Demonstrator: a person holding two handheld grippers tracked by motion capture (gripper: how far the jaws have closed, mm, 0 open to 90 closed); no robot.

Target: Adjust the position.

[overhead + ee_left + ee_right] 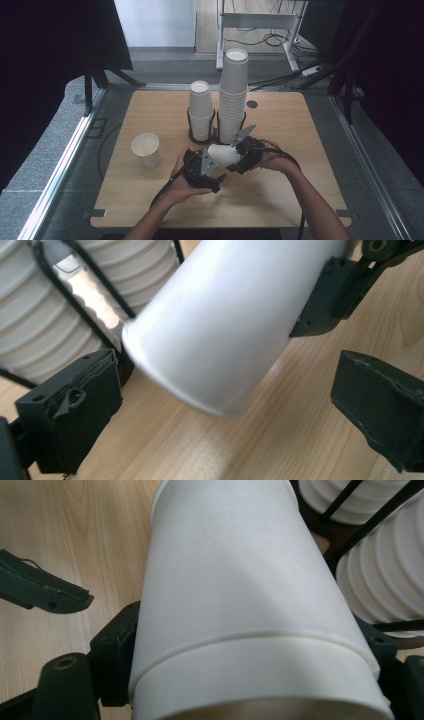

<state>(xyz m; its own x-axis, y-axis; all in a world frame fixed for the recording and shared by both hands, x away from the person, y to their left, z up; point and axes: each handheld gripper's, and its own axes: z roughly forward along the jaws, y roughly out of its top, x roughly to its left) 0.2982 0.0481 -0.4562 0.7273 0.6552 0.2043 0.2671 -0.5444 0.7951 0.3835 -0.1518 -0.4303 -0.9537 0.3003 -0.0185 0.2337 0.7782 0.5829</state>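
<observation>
White paper cup (240, 605) lies sideways, pinched in right gripper (245, 152); its rim cut off at frame bottom. Left gripper (225, 405) spread wide, pads clear of cup.

Overhead view; two close claw views

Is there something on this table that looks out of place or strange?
Nothing spilled or damaged. One paper cup stands alone on the table, apart from the two stacks in black holders. The right claw holds nested cups tilted on their side; the left claw is open around their base.
</observation>
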